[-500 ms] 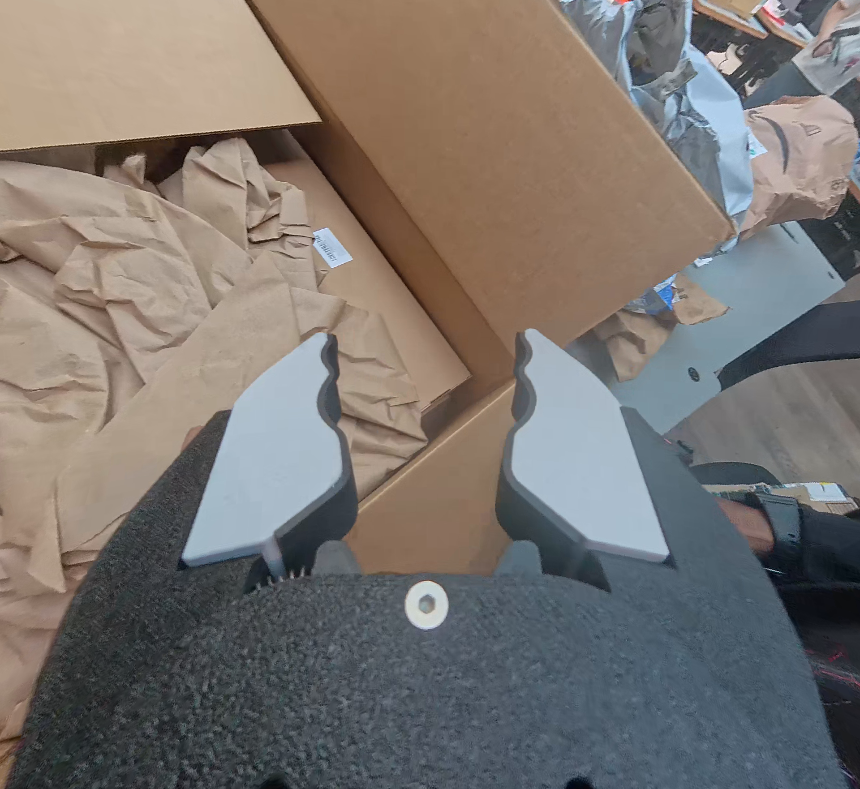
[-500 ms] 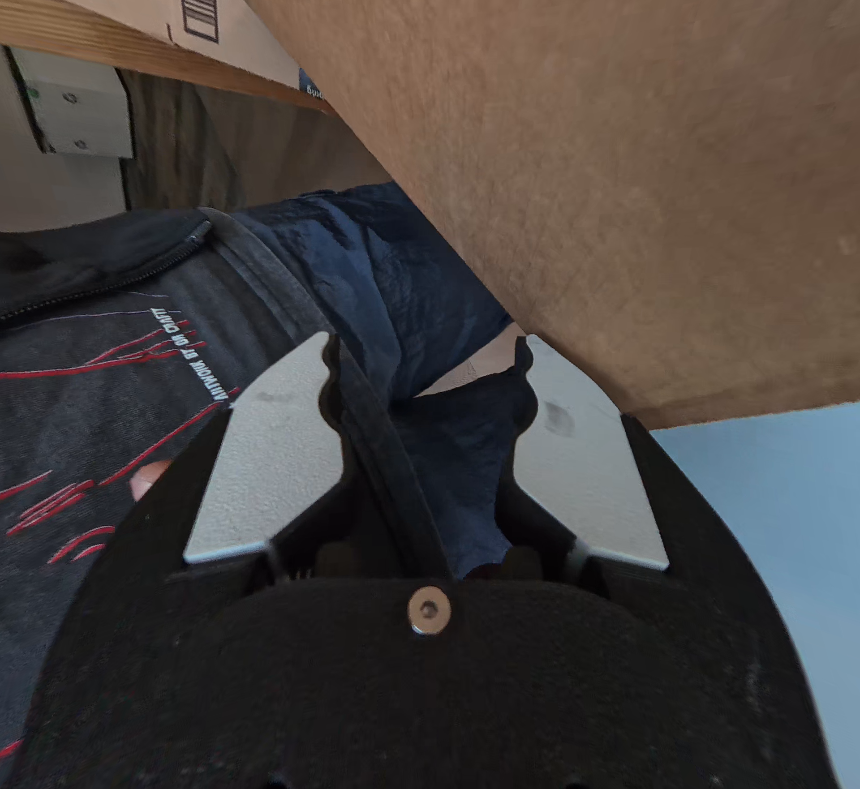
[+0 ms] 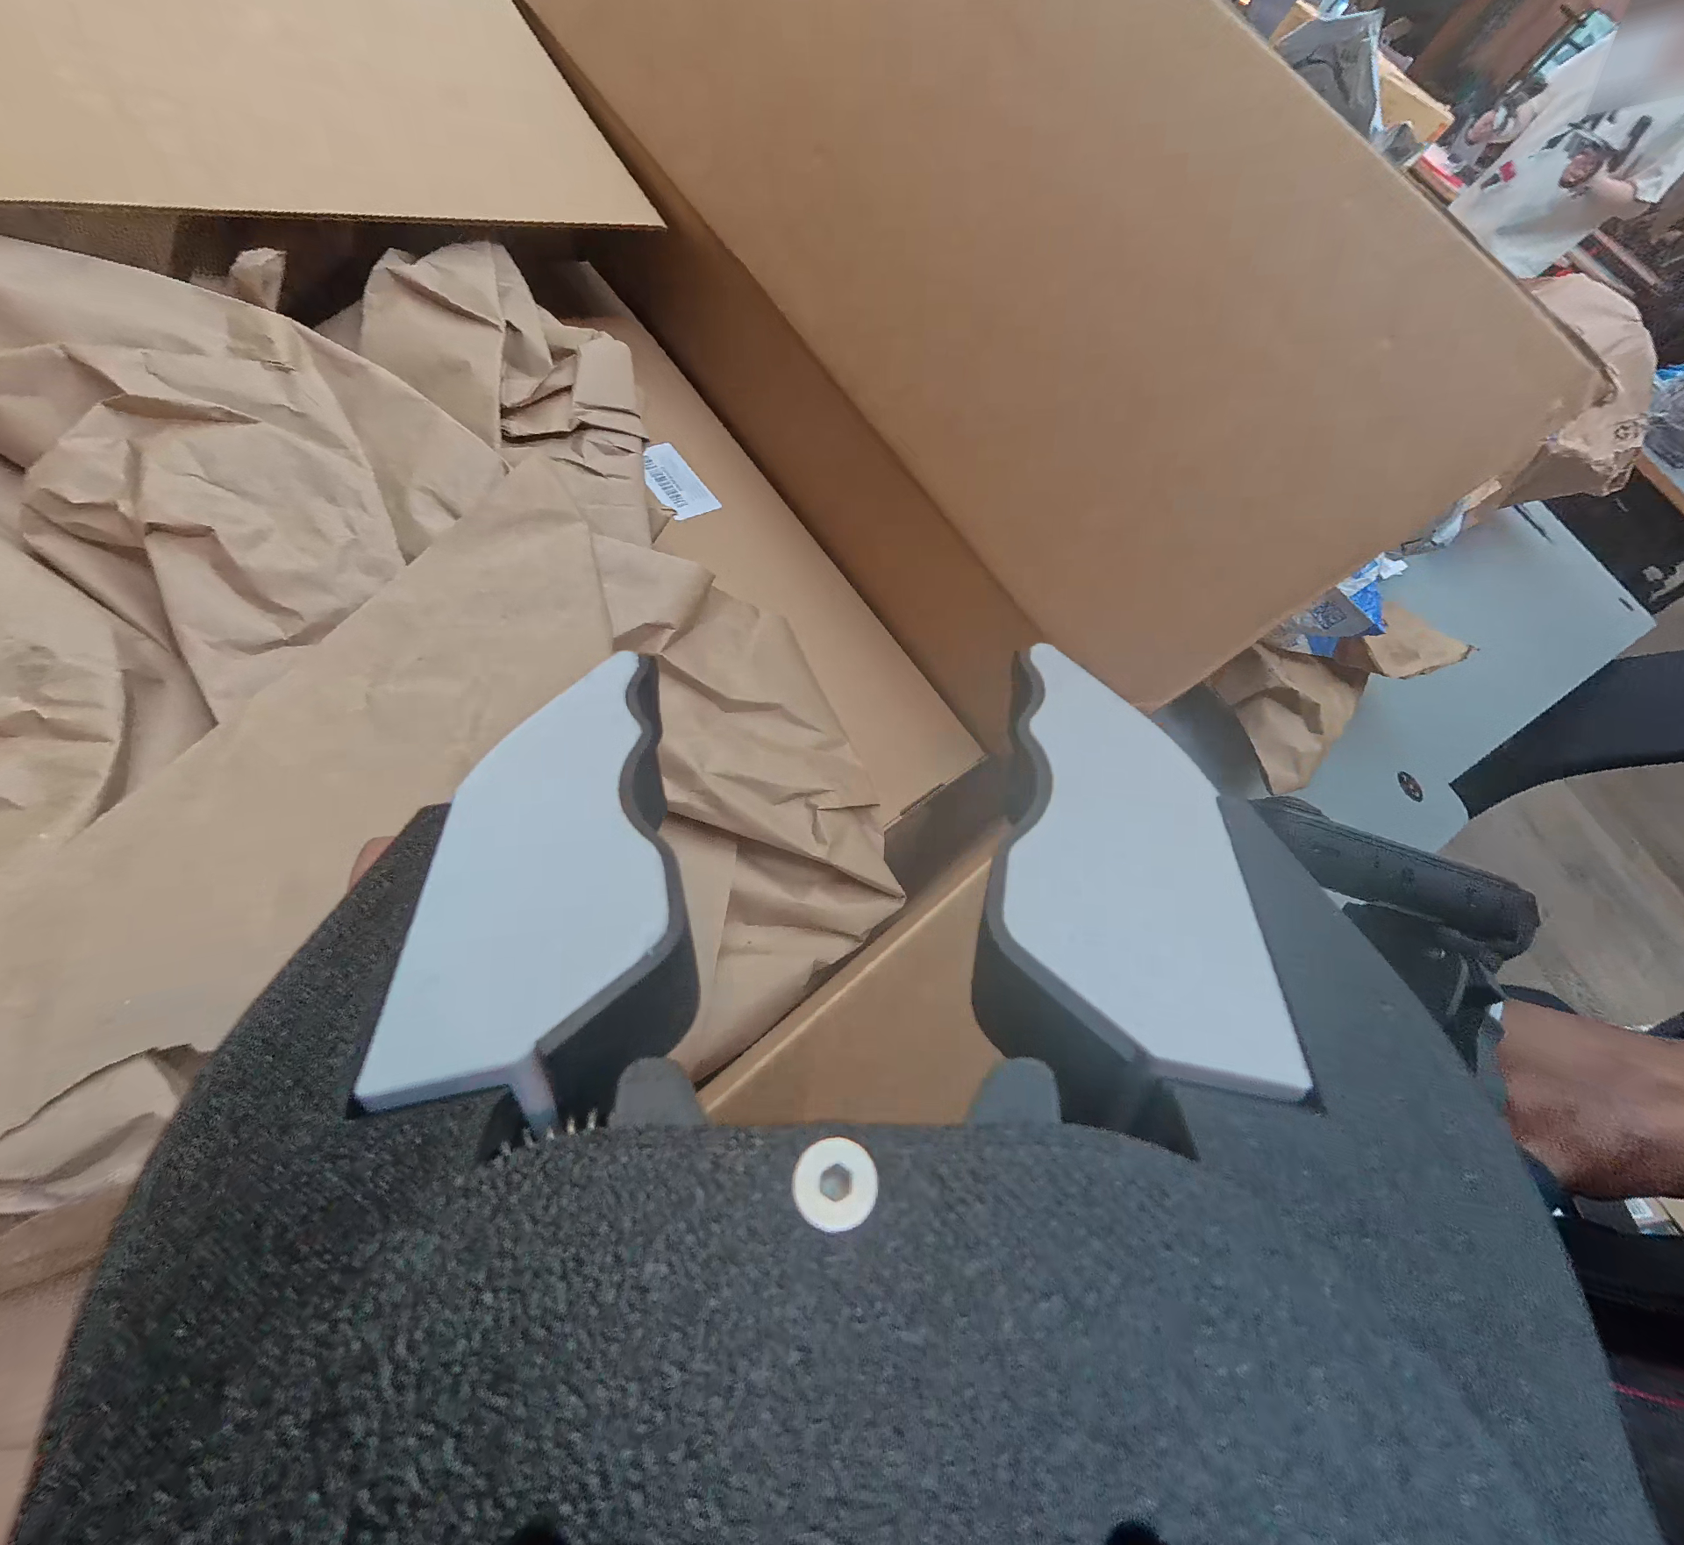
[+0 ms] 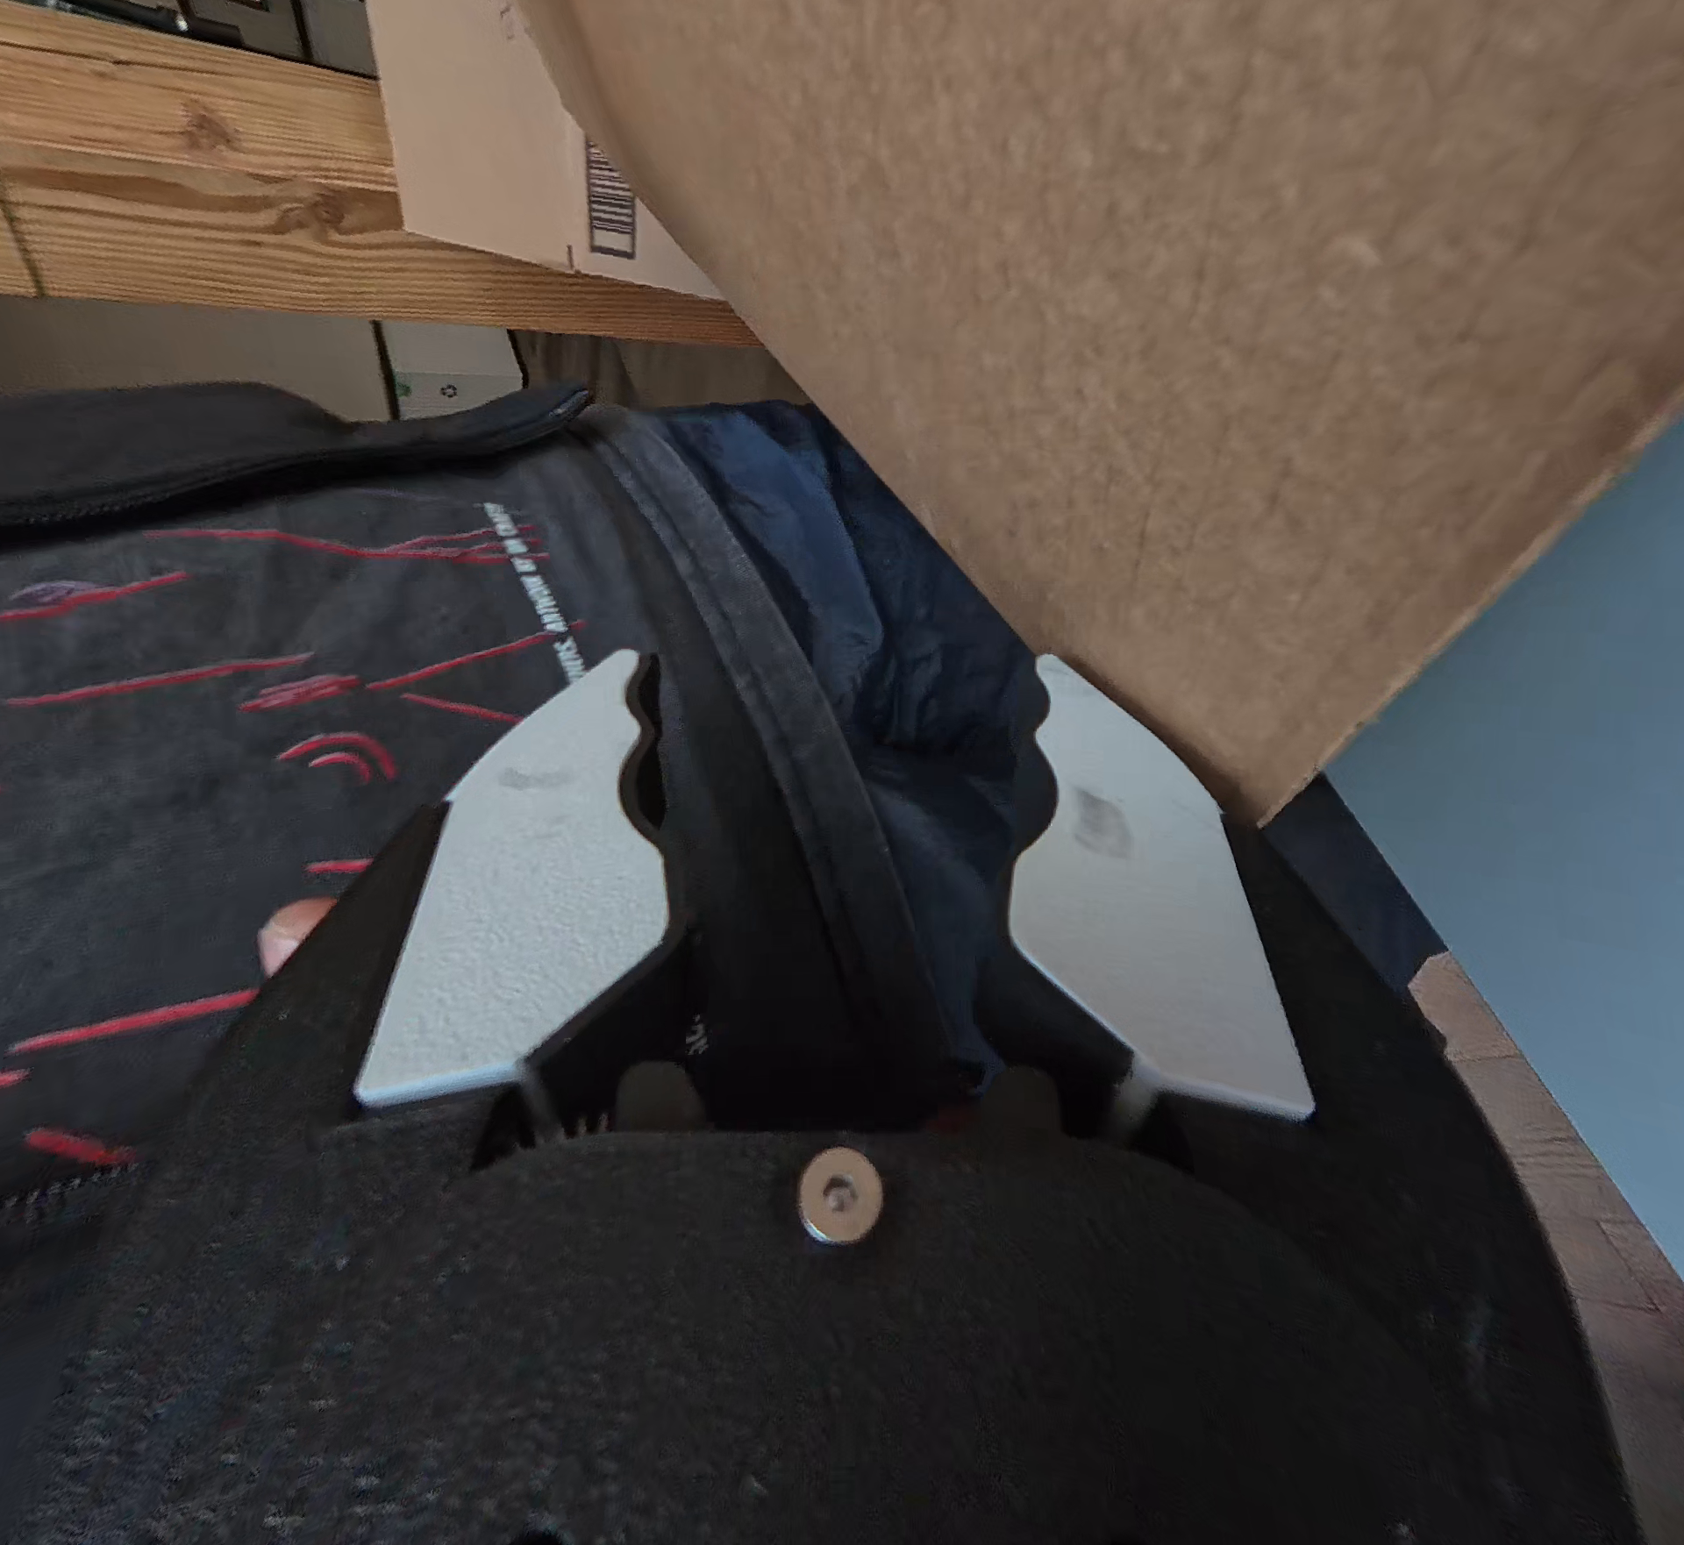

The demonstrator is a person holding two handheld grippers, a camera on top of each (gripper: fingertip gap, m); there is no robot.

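The left gripper (image 3: 834,718) hangs spread and empty above the open cardboard box's (image 3: 911,1018) crumpled packing paper (image 3: 273,517), while the right gripper (image 4: 843,727), also spread and empty, points at a dark shirt (image 4: 273,681) beside a cardboard flap (image 4: 1139,271).

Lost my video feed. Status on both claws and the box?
Left claw open, empty, over crumpled brown paper in open cardboard box. Right claw open, empty, beside cardboard flap, facing dark shirt.

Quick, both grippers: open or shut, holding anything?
Left gripper: open, empty, over the paper-filled box.
Right gripper: open, empty, beside a cardboard flap.
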